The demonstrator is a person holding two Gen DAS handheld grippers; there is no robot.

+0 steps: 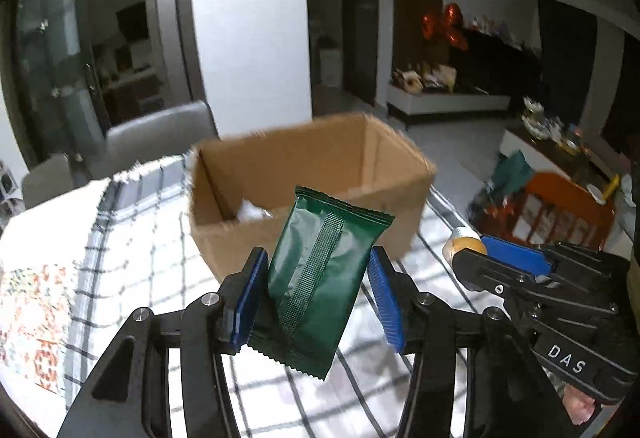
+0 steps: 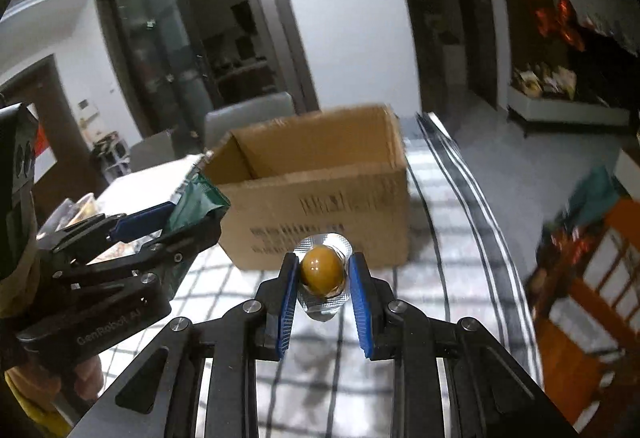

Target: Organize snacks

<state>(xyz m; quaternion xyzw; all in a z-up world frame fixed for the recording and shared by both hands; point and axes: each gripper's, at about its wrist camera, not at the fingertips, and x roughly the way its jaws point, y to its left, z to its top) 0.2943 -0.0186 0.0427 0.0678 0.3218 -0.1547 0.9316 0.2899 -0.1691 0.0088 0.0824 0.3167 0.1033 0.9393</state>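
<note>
Left wrist view: left gripper at bottom centre, blue pads clamped on a green packet. The packet stands tilted, seam side facing the camera, its top edge overlapping the box front.

Right wrist view: right gripper at bottom centre, pads nearly together, grasping a yellow ball snack sealed in a silver foil wrapper.

Both held above the checked tablecloth. The left gripper also shows at lower left of the right view; the right gripper at lower right of the left view.

Beyond, centre frame: open cardboard box on the cloth, print on its near side. Something white lies inside, unclear. Grey chair behind.
</note>
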